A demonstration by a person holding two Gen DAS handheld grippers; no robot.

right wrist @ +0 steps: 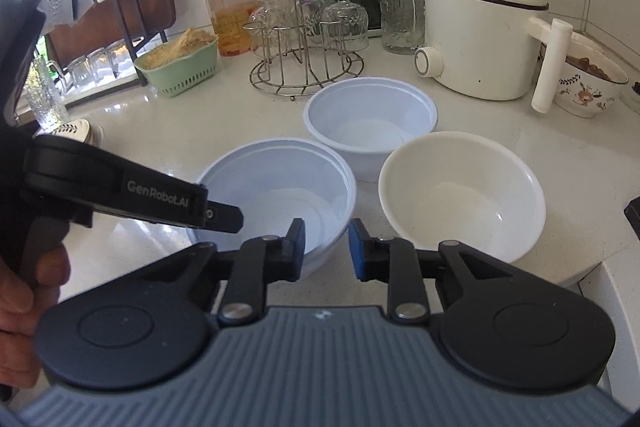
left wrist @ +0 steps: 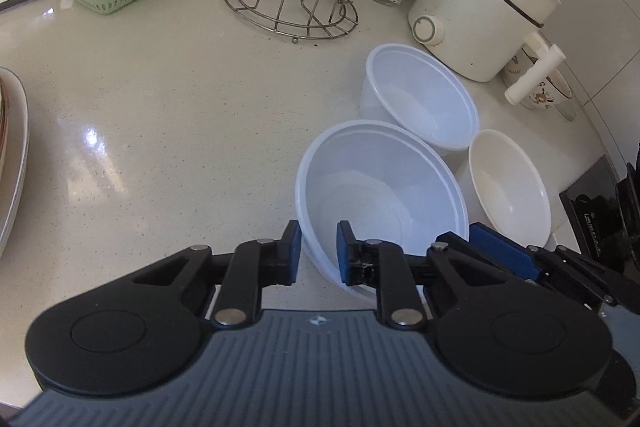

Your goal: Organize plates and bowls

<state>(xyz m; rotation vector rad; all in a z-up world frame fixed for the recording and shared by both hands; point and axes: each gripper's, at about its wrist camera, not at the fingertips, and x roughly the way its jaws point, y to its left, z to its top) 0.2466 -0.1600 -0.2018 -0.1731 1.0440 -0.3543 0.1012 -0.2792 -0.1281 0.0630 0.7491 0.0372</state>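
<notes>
Three white bowls stand close together on the pale countertop. The near bluish-white bowl point(left wrist: 380, 195) point(right wrist: 276, 195) sits in front of a second one point(left wrist: 420, 95) point(right wrist: 370, 117). A cream bowl point(left wrist: 508, 183) point(right wrist: 462, 191) is to their right. My left gripper point(left wrist: 319, 251) is open, its fingers straddling the near bowl's near-left rim; it also shows in the right wrist view point(right wrist: 216, 215). My right gripper point(right wrist: 326, 251) is open, its fingers straddling the near bowl's right rim; it shows in the left wrist view point(left wrist: 500, 251). A stack of plates point(left wrist: 12, 163) lies at the far left.
Behind the bowls stand a wire rack of upturned glasses point(right wrist: 306, 39), a white electric cooker point(right wrist: 480, 31), a green basket point(right wrist: 180, 67), a glass pitcher point(right wrist: 402, 7) and a patterned bowl point(right wrist: 588, 87). A dark stove edge point(left wrist: 592, 203) lies at the right.
</notes>
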